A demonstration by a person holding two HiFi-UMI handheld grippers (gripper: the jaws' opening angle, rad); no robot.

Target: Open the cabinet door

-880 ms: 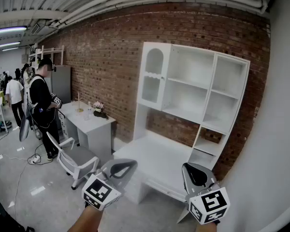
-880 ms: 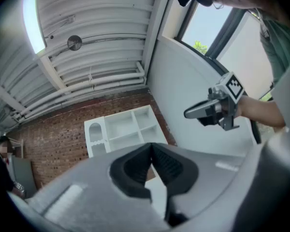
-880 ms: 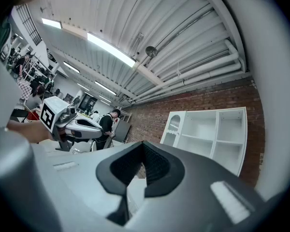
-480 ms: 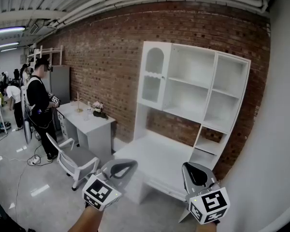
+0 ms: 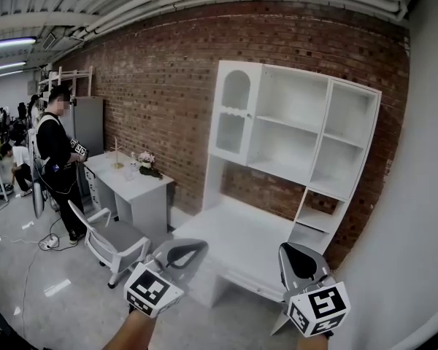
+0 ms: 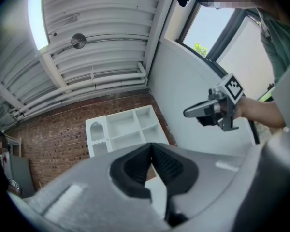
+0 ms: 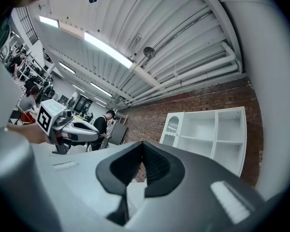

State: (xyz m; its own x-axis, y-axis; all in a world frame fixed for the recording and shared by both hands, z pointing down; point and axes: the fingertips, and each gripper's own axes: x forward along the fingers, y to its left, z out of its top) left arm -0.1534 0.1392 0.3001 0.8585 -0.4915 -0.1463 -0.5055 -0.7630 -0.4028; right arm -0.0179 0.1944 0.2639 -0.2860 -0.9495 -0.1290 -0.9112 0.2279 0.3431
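Observation:
A white cabinet [image 5: 296, 141] stands against the brick wall. Its arched door [image 5: 232, 113] at the upper left is closed; the other compartments are open shelves. My left gripper [image 5: 197, 245] is held low and well short of the cabinet, shut with nothing in it. My right gripper [image 5: 295, 251] is held beside it, also shut and empty. In the left gripper view the pads meet at the tip [image 6: 152, 149], with the arched door [image 6: 96, 135] far beyond. The right gripper view shows its jaws [image 7: 142, 146] together and the cabinet [image 7: 208, 132] in the distance.
The cabinet's white desk surface [image 5: 237, 239] juts out below the shelves. A small white desk [image 5: 131, 184] with flowers and a grey chair [image 5: 113, 240] stand to the left, with a person [image 5: 58, 159] beside them. A white wall [image 5: 409, 232] closes in on the right.
Both grippers have stayed almost in place, shut. People in the far left background have shifted.

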